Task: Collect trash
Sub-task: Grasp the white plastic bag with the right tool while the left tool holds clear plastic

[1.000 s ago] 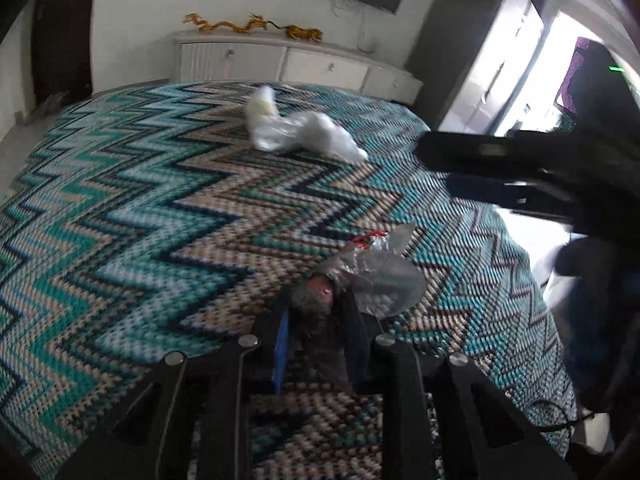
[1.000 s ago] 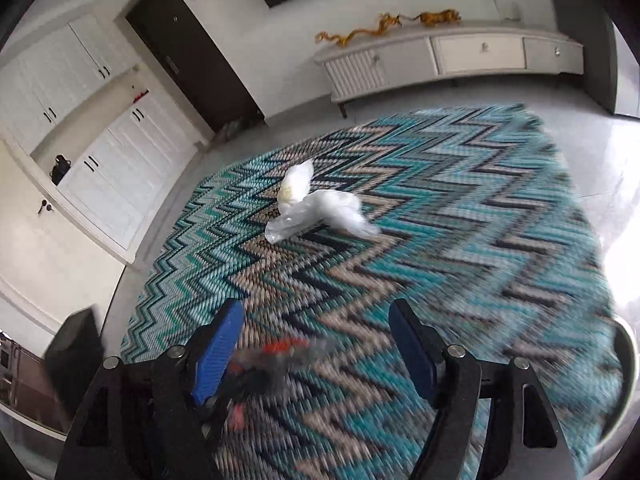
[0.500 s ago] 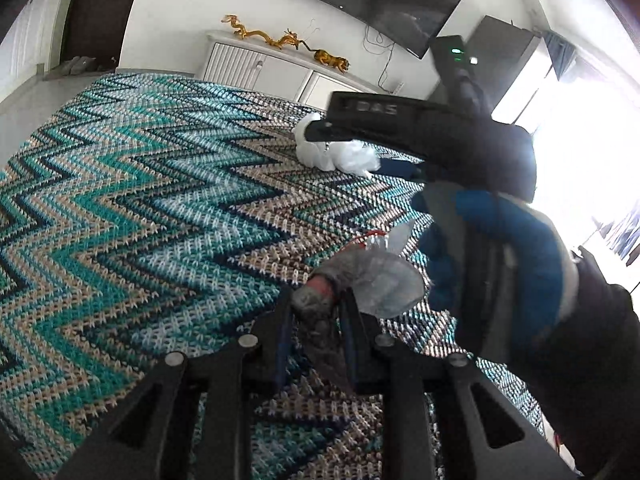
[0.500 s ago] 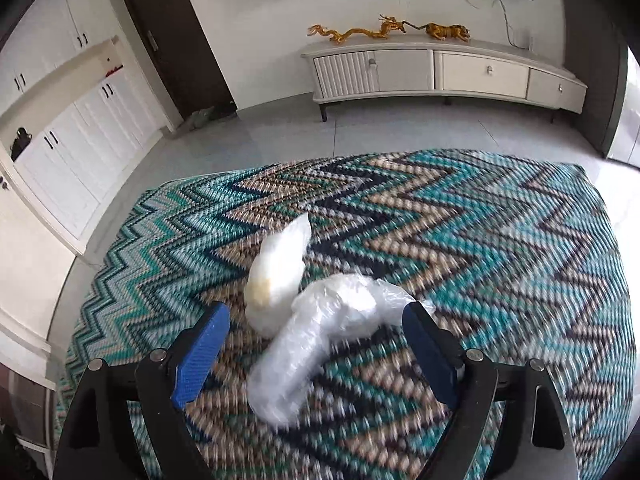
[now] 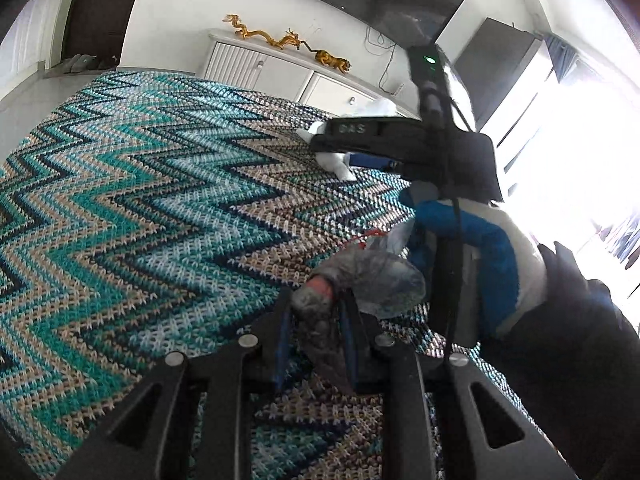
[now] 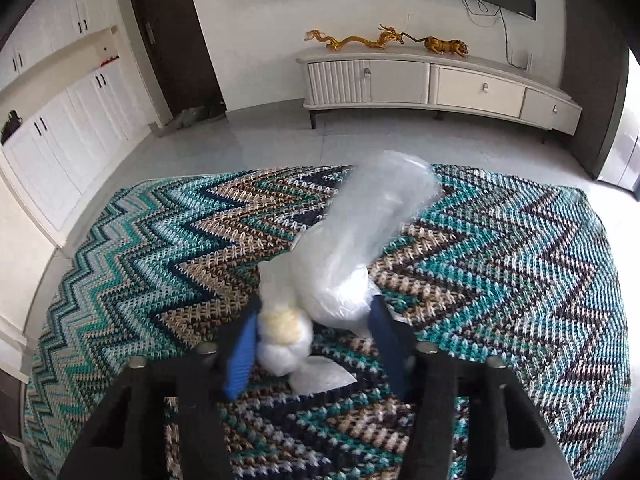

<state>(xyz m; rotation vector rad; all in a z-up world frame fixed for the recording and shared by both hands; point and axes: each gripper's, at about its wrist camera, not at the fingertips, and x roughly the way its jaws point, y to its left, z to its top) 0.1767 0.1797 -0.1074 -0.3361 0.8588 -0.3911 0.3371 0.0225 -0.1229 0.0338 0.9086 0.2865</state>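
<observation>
The left gripper [image 5: 314, 316] has its fingers pinched on a crumpled grey wrapper [image 5: 360, 280], held above the zigzag rug [image 5: 140, 208]. To its right, the right gripper [image 6: 314, 338] has its blue-padded fingers [image 6: 242, 354] spread on either side of a bundle of clear plastic bags [image 6: 340, 256] lying on the rug; whether they touch it is unclear. A white cabinet [image 6: 432, 82] stands behind
</observation>
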